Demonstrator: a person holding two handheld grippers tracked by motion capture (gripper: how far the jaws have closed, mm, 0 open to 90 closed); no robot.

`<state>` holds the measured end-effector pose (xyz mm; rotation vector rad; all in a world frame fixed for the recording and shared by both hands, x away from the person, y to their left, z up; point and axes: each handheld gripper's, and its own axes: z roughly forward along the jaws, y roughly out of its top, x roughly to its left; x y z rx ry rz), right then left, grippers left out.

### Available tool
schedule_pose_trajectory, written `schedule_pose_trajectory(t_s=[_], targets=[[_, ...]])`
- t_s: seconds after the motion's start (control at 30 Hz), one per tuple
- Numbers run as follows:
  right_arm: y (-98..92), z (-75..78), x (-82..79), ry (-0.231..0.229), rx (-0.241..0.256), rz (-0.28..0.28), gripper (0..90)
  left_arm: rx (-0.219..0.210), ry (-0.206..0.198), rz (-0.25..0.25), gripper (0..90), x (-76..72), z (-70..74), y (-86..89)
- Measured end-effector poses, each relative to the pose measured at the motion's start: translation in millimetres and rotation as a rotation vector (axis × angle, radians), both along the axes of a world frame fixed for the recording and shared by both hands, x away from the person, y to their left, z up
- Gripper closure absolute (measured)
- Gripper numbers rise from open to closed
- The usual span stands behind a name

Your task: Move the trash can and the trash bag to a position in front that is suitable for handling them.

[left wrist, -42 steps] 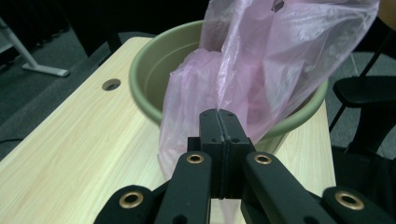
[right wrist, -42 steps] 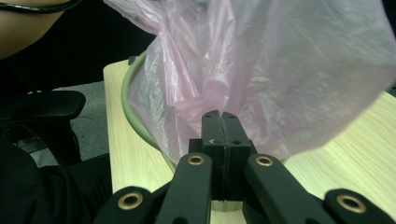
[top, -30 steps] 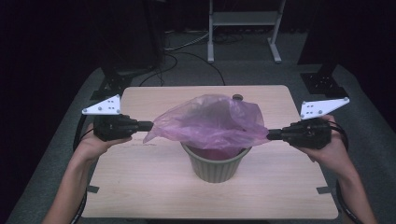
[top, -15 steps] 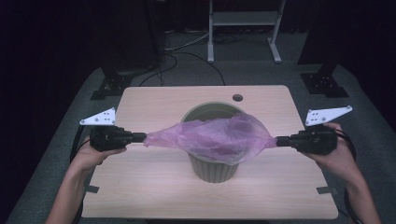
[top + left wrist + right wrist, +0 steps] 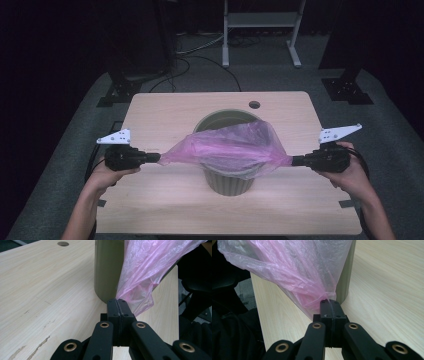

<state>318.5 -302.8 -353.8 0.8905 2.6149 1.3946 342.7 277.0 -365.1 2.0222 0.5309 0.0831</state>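
1. Left claw (image 5: 156, 158) is gripping one end of the pink plastic bag (image 5: 232, 149); in the left gripper view its jaws are pressing fully together on a pinch of the film (image 5: 117, 305).
2. Right claw (image 5: 296, 160) is clamping the opposite end of the bag the same way, jaws meeting on a gathered knot of plastic (image 5: 329, 304).
3. The bag is hanging stretched between the two claws, spanning the near half of the green bin (image 5: 229, 176)'s mouth; the far rim is showing uncovered.
4. The bin is standing upright mid-bench, between the claws.
5. The wooden bench (image 5: 165, 120) is carrying a round cable hole (image 5: 254, 105) beyond the bin, well apart from it.
6. Both hands are holding the grippers low, near the bench's side edges.
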Motion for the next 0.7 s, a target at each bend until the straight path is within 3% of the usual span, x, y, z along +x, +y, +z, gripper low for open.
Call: schedule_pose_trajectory(t_s=[0.1, 0.2, 0.43, 0.7], targets=[[-0.2, 1.8, -2.5, -0.008, 0.004, 0.004, 89.6, -0.007, -0.015, -0.008, 89.9, -1.8, 2.5, -0.2], [-3.4, 8.1, -9.0, -0.029, 0.03, 0.008, 75.6, -0.012, -0.029, -0.01, 75.5, -5.3, 9.1, 1.3], [-9.0, 28.7, -25.0, -0.092, 0.048, 0.031, 57.4, -0.007, -0.06, -0.017, 53.5, -14.3, 26.4, 6.1], [-2.3, 50.6, -39.3, -0.17, 0.054, 0.077, 46.5, 0.009, -0.105, -0.059, 46.5, -23.5, 44.7, -4.0]])
